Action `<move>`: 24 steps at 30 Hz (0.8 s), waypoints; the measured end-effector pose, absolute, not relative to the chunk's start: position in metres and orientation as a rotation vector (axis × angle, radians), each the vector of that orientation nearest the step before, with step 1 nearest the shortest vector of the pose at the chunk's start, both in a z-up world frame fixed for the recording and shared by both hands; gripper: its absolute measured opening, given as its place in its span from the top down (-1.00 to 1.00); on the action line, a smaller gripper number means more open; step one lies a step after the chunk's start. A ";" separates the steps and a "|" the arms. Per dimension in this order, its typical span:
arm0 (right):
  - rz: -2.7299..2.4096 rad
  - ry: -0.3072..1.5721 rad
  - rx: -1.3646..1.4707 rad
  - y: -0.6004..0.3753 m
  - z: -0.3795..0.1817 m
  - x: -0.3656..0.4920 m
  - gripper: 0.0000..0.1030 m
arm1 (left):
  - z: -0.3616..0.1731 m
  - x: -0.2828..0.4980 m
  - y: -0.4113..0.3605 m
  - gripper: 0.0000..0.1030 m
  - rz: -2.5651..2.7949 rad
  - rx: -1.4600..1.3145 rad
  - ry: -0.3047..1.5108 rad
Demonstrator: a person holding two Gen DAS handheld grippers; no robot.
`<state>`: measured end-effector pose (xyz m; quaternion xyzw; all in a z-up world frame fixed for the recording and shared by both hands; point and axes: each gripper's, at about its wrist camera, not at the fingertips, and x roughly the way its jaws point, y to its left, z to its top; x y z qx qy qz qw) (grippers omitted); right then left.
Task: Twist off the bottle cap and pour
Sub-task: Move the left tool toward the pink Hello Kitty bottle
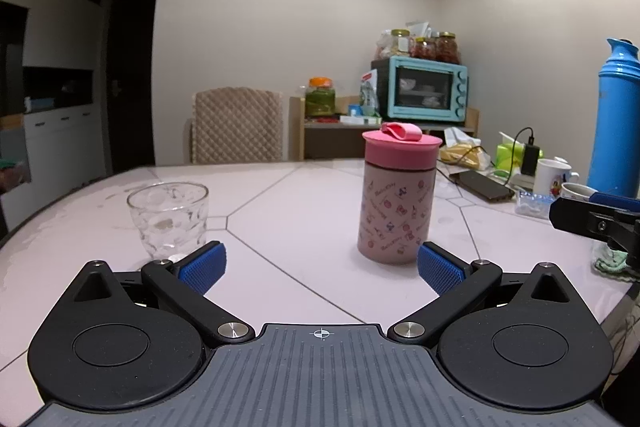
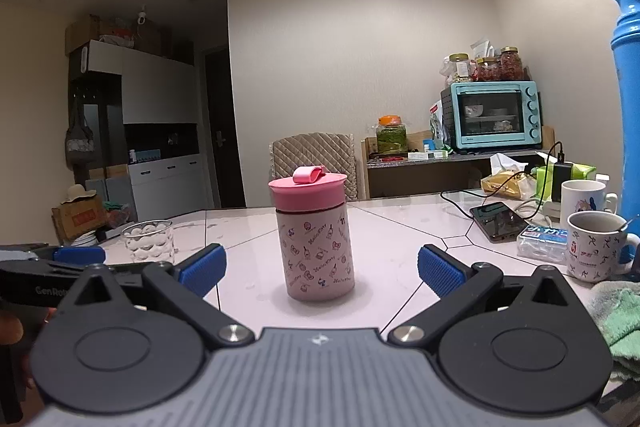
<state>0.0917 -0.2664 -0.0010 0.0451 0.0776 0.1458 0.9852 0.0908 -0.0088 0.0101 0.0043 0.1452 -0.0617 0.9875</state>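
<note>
A short pink bottle (image 1: 396, 211) with cartoon prints and a pink screw cap (image 1: 402, 143) stands upright on the white table (image 1: 312, 195). A clear dimpled glass (image 1: 170, 217) stands to its left. My left gripper (image 1: 320, 267) is open, a little short of both, with the bottle ahead near its right finger. In the right wrist view the bottle (image 2: 318, 247) and its cap (image 2: 308, 189) stand straight ahead of my open right gripper (image 2: 320, 271), and the glass (image 2: 149, 241) is further left. Neither gripper holds anything.
A tall blue thermos (image 1: 616, 119), two mugs (image 2: 596, 247), a phone (image 2: 498, 221) on a charging cable, a plastic box and a green cloth (image 2: 616, 323) crowd the table's right side. A padded chair (image 1: 236, 125) stands behind the table. A teal oven (image 1: 424, 89) sits on a shelf.
</note>
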 end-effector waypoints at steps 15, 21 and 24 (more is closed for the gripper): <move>0.303 0.161 0.091 -0.266 0.003 0.112 -1.00 | 0.008 0.111 -0.013 -1.00 -0.189 0.036 0.318; 0.302 0.164 0.090 -0.267 0.005 0.120 -1.00 | 0.007 0.121 -0.014 -1.00 -0.222 0.034 0.325; 0.303 0.168 0.085 -0.266 0.005 0.125 -1.00 | 0.007 0.125 -0.016 -1.00 -0.232 0.036 0.324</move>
